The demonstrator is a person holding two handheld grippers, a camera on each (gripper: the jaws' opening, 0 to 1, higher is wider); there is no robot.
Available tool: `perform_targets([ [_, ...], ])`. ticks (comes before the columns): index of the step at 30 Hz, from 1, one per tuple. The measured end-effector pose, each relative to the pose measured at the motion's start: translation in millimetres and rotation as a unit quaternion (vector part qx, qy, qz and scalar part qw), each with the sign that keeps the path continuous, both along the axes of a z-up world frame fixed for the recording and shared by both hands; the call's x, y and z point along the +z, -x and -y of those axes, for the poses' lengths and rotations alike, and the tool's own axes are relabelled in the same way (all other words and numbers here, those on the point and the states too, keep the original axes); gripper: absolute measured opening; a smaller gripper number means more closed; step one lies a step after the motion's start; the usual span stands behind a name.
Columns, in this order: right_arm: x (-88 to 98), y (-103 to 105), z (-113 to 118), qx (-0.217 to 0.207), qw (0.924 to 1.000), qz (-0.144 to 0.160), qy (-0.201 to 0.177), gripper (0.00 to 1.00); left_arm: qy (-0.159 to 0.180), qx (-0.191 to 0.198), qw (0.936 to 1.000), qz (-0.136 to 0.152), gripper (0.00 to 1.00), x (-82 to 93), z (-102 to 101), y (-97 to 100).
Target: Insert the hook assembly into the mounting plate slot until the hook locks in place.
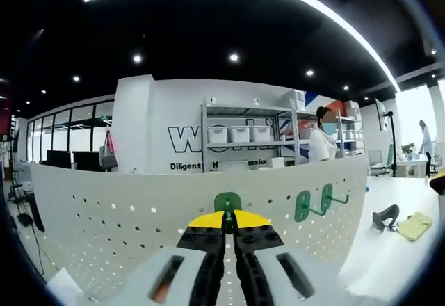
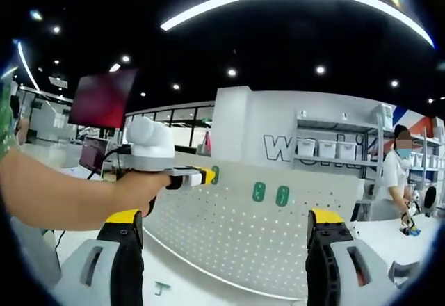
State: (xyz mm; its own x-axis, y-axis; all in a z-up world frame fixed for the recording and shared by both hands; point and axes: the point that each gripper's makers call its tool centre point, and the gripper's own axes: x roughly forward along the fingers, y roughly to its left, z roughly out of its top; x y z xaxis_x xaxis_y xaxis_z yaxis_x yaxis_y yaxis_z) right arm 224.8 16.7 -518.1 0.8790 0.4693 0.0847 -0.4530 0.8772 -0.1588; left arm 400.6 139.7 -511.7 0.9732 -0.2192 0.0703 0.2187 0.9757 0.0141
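Left gripper view: jaws closed on green hook [image 1: 227, 202] at pegboard [image 1: 104, 222]; right jaws wide, empty.

The left gripper view faces the pegboard [image 1: 104, 215] close up; the right gripper view sees it obliquely from farther back.

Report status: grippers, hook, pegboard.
Left gripper shut on green hook, held at white pegboard. Right gripper open, holding nothing, facing the board. Two green hooks already mounted right of it. Nothing blocking.
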Motion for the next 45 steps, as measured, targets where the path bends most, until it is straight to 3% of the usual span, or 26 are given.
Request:
perform_targets([
  [45, -7.9, -1, 8, 0.004, 0.9998, -0.012, -0.014, 0.98, -0.030, 0.022, 0.9993, -0.011, 0.04, -9.9, 4, -14.7],
])
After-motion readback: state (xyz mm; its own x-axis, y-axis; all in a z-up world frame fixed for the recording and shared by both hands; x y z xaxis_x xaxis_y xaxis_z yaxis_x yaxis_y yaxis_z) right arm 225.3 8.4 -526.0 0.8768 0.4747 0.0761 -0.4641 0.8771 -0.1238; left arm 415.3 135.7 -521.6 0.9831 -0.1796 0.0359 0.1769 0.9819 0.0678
